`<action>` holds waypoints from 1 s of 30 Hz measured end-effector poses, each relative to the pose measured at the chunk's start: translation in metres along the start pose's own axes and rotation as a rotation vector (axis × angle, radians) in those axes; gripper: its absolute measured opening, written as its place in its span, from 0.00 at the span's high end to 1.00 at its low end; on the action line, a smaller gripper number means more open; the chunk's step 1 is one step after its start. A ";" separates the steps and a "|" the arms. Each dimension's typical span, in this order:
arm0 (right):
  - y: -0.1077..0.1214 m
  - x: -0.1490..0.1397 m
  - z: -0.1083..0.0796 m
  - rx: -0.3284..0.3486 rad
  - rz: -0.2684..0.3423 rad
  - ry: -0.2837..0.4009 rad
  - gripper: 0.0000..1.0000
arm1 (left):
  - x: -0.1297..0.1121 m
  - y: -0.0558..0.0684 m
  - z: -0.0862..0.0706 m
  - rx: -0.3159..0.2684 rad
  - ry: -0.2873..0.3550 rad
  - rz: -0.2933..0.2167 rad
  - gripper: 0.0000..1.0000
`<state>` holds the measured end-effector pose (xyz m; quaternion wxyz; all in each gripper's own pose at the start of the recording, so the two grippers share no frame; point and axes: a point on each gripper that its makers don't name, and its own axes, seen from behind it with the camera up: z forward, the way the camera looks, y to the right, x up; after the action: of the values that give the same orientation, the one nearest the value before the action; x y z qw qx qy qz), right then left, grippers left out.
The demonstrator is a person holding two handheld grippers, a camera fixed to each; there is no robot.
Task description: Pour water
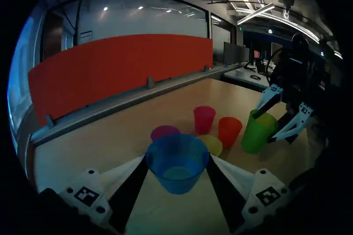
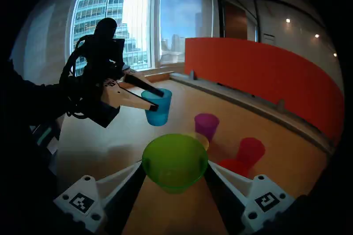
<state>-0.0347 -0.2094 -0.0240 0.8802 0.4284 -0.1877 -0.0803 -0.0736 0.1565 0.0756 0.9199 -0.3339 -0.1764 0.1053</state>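
Room: an office with an orange divider panel (image 1: 119, 72) along the far edge of a pale wooden bench (image 1: 132, 129); the right gripper view has tall windows (image 2: 132, 23) with towers outside.
Cup count: six in all, one of each colour. Two are held and four stand loose on the bench.
Left gripper (image 1: 177, 158): its jaws are closed partway onto the blue cup (image 1: 177, 169), one finger pressing on each side of the wall.
Blue cup: upright, mouth up, long axis vertical. It sits nearest the camera in the left gripper view. A paler patch lies at its bottom, and I cannot tell whether that is water.
Loose cups, left to right in the left gripper view: purple cup (image 1: 165, 132), pink cup (image 1: 204, 119), yellow cup (image 1: 211, 144), red cup (image 1: 229, 131). All four stand mouth up in a tight cluster between the two held cups.
Green cup (image 1: 259, 131): just right of the red cup, close to upright, mouth up.
Right gripper (image 1: 270, 124): its jaws are partly closed, gripping the green cup from both sides.
Right gripper view: the green cup is in front between the fingers, and the blue cup is farther off to the left in the other jaws.
Off the bench or resting: cannot tell for either held cup.
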 end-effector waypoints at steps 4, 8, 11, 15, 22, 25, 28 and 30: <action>0.002 0.014 -0.007 -0.007 0.001 0.034 0.09 | 0.017 0.005 -0.011 0.005 0.041 0.002 0.12; 0.003 0.026 -0.013 -0.018 -0.002 0.062 0.09 | 0.032 0.010 -0.021 0.009 0.076 0.001 0.13; 0.004 0.034 -0.017 -0.023 -0.002 0.079 0.09 | 0.039 0.013 -0.028 0.011 0.097 0.001 0.12; 0.005 0.046 -0.022 -0.029 -0.004 0.103 0.09 | 0.046 0.019 -0.034 0.013 0.119 0.004 0.12; 0.008 0.061 -0.029 -0.037 -0.017 0.130 0.09 | 0.058 0.028 -0.045 0.014 0.160 -0.003 0.13; 0.008 0.066 -0.031 -0.040 -0.023 0.142 0.09 | 0.062 0.030 -0.049 0.011 0.177 -0.009 0.13; 0.008 0.071 -0.033 -0.040 -0.028 0.157 0.09 | 0.065 0.030 -0.052 0.010 0.186 -0.015 0.13; 0.008 0.074 -0.034 -0.041 -0.031 0.169 0.09 | 0.067 0.030 -0.054 0.010 0.192 -0.020 0.13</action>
<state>0.0467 -0.2022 -0.0180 0.9001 0.4186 -0.1044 -0.0612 0.0070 0.1692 0.0342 0.9352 -0.3362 -0.0903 0.0647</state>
